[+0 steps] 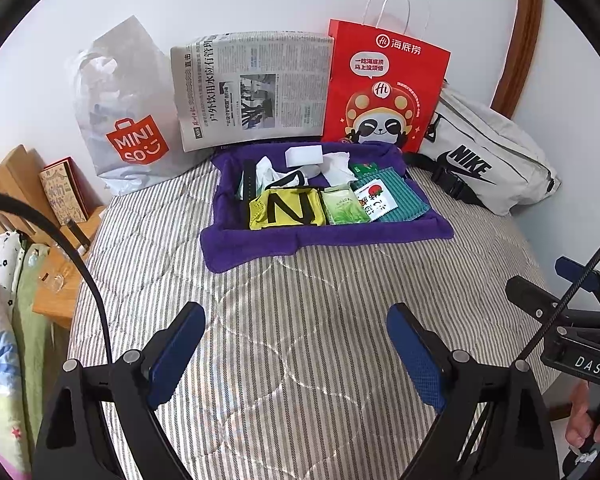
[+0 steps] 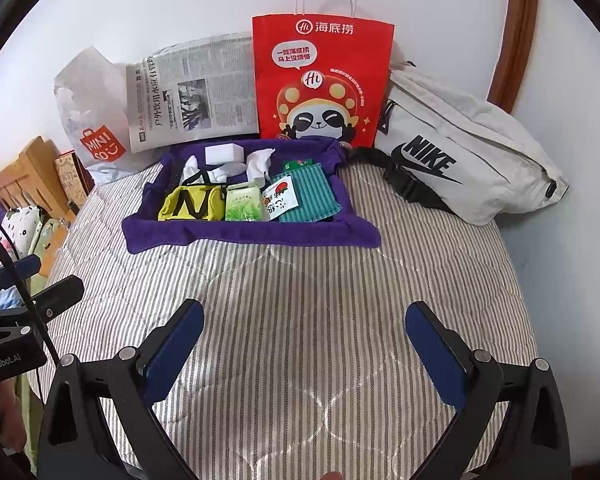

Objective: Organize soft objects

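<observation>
I hold both tools low over the grey-and-white striped quilt (image 1: 284,320), near me and well short of everything else: my left gripper (image 1: 296,354) has its blue-padded fingers spread wide with nothing between them, and my right gripper (image 2: 304,354) is just as wide and just as empty. The soft things sit farther off, gathered in the purple cloth tray with raised edges (image 1: 256,242): a yellow fabric piece with black bands (image 1: 286,210) at its near left, a green tissue packet (image 1: 344,209) beside that, a white sachet with a red print (image 1: 374,200) lying on a teal striped cloth (image 1: 402,196) at the near right, and crumpled white tissues (image 1: 338,168) with a white rectangular block (image 1: 304,156) toward the far side. Behind the tray a translucent white plastic shopping bag (image 1: 128,112), a folded newspaper (image 1: 252,88), a red paper carrier bag with a panda (image 1: 384,88) and a pale grey zipped waist bag (image 1: 488,160) lean on the wall. I judge this fits two stages alike: the items collected in the tray as the finished sorting, or the tray as the stock to be dealt out to the bags behind. Whichever holds, neither hand is engaged, so any further pick would call for a long reach forward over the tray's near rim and a soft pinch on limp material.
</observation>
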Tool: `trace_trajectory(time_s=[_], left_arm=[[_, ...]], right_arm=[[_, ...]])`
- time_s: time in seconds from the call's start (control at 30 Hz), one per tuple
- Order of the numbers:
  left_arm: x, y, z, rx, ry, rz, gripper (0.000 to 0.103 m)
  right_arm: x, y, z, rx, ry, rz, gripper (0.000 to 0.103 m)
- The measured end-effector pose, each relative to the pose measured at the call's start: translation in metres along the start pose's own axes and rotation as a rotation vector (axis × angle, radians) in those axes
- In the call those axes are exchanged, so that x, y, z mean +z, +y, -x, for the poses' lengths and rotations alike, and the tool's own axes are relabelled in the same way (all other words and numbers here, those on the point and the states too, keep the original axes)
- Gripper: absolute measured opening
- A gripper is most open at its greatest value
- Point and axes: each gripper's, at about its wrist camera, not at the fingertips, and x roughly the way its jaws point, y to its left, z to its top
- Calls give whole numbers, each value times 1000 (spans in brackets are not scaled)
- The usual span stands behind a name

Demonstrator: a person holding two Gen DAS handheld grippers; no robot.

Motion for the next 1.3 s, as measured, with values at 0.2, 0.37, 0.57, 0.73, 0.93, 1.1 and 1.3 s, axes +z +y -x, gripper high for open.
trace_trajectory(time_s=[0.2,0.37,0.57,0.73,0.93,1.1,1.3], left_arm=[[1,1,-1,1,3,1,92],[1,3,-1,-1,6,-1,92],[2,4,-1,1,3,-1,92],[3,4,-1,4,5,1,92],[2,4,-1,4,5,1,92],[3,5,0,4,5,6,92],[5,7,-1,5,5,12,92]], right_arm=[[0,-1,0,-2,1,0,100],[0,-1,0,-5,1,-1,100],[-1,-1,0,-5,1,-1,100],[-1,-1,0,-6,-1,0,100],[0,-1,0,-8,0,1,100],[1,-4,0,-8,-2,1,100],[1,-4,-1,-8,2,5,100]])
